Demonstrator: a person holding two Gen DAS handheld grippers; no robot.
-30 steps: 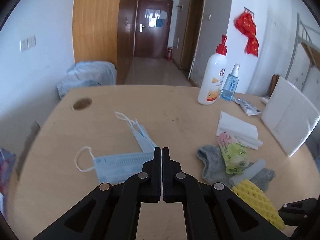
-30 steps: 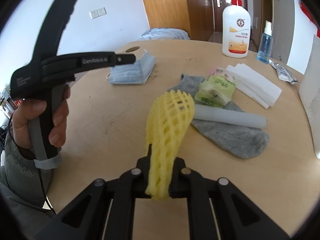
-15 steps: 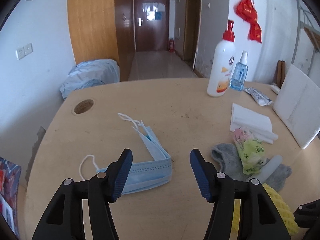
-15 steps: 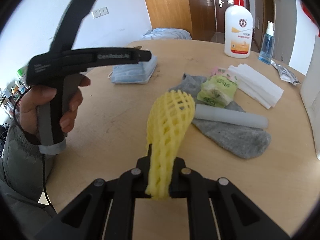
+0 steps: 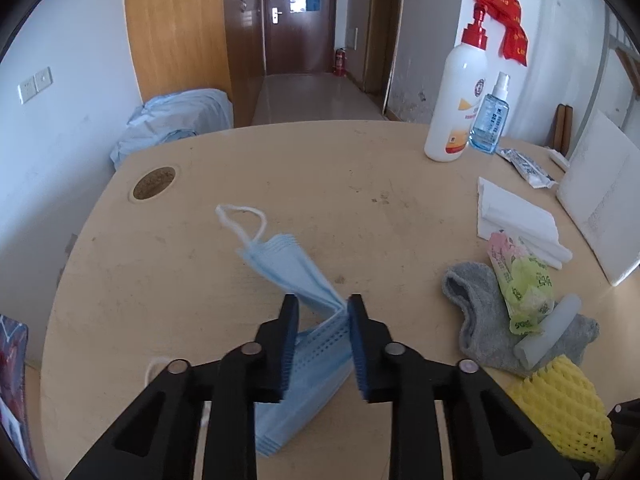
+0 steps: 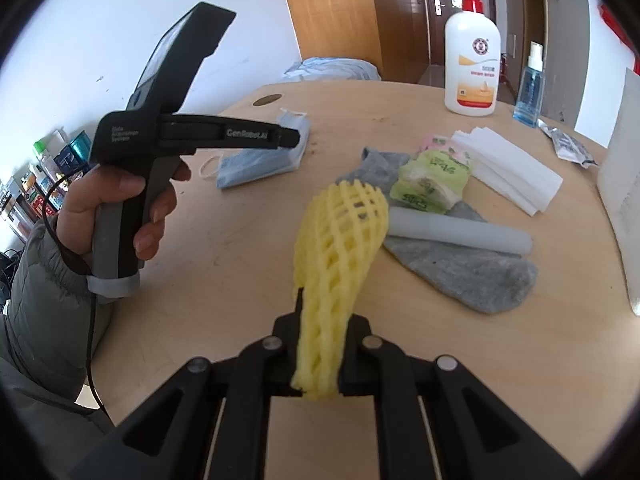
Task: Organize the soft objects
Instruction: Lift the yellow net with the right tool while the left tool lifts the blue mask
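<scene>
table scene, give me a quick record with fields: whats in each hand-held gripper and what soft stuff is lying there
left hand-held gripper: jaws just closing around the folded blue masks
right hand-held gripper: shut on yellow foam net
on table: grey sock, green packet, white foam tube, white tissues

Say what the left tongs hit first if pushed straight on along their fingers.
Probably the stack of blue face masks. The left tongs have just been closing, and the masks' folded edge already sits between the fingers. Beyond it lies bare table. Depth is hard to judge through the fisheye.
</scene>
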